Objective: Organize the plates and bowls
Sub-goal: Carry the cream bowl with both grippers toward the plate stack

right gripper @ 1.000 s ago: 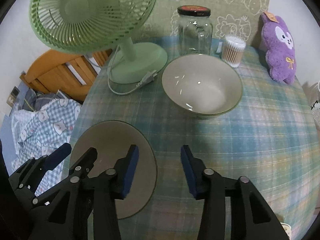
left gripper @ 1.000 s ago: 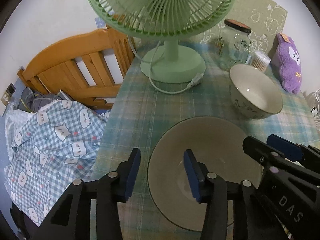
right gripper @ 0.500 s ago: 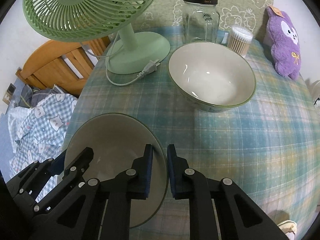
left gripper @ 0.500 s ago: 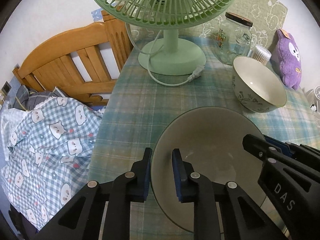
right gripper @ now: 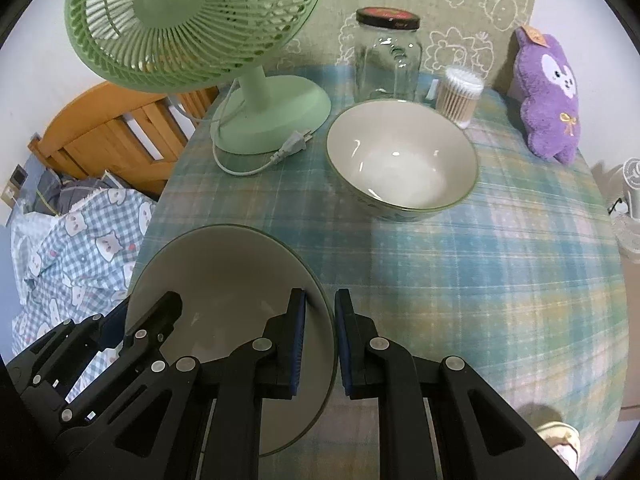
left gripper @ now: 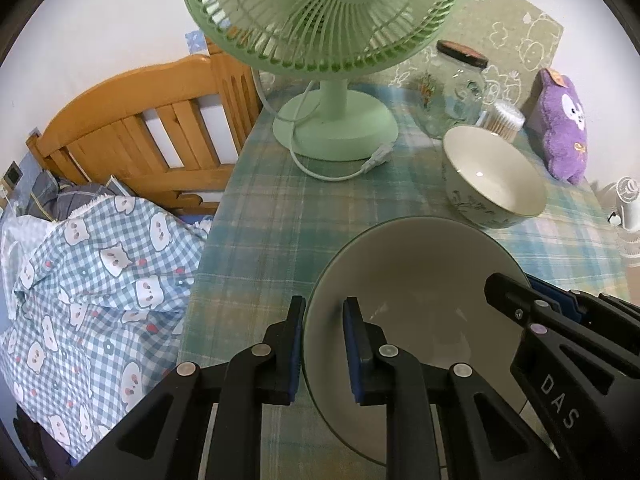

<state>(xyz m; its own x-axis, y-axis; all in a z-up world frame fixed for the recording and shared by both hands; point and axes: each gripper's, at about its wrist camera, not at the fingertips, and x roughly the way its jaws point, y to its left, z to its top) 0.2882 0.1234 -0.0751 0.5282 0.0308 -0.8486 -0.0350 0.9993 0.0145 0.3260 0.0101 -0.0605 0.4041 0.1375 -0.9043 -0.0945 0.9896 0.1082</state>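
A table covered in a blue-green checked cloth point(right gripper: 460, 280) stands against a pale wall, with a wooden bed frame point(left gripper: 132, 128) and a bear-print quilt point(left gripper: 88, 272) beside it. At the near edge, the left gripper point(left gripper: 323, 344) and right gripper point(right gripper: 320, 344) each clamp opposite rims of a grey plate point(left gripper: 416, 300). Just beyond sits a white bowl point(right gripper: 402, 160). Further back stand a green fan point(right gripper: 192, 20), a glass jar point(right gripper: 386, 60), a tub of cotton swabs point(right gripper: 458, 94) and a purple plush toy point(right gripper: 548, 92).
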